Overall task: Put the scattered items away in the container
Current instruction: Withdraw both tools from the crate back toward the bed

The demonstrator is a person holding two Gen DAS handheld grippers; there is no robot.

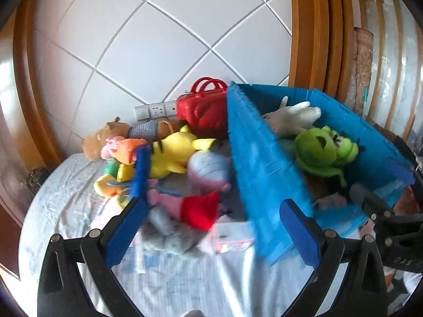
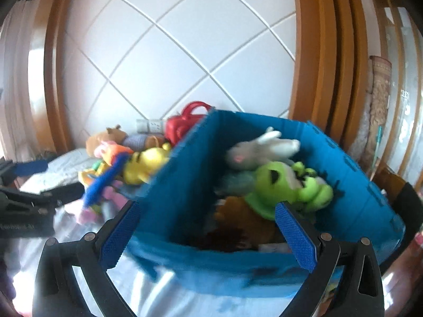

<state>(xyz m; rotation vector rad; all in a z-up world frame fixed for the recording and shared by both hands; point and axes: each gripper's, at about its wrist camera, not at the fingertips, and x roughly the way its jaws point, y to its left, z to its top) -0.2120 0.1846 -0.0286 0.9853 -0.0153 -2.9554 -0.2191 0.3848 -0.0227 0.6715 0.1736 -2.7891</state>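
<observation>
Hovering with jaws spread and holding nothing, the left gripper (image 1: 214, 227) faces the toy pile (image 1: 169, 163); the right gripper (image 2: 208, 232), equally spread, faces the blue box (image 2: 185, 185) with the green plush (image 2: 285, 185) inside.

Plush cloth toys (image 1: 171, 155); glossy red plastic case (image 1: 202, 117); matt blue bin (image 1: 261, 163).

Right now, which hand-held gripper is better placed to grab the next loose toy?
Left. Its hand-held gripper is open over the loose red-dressed plush, while the right one faces the blue bin.
</observation>
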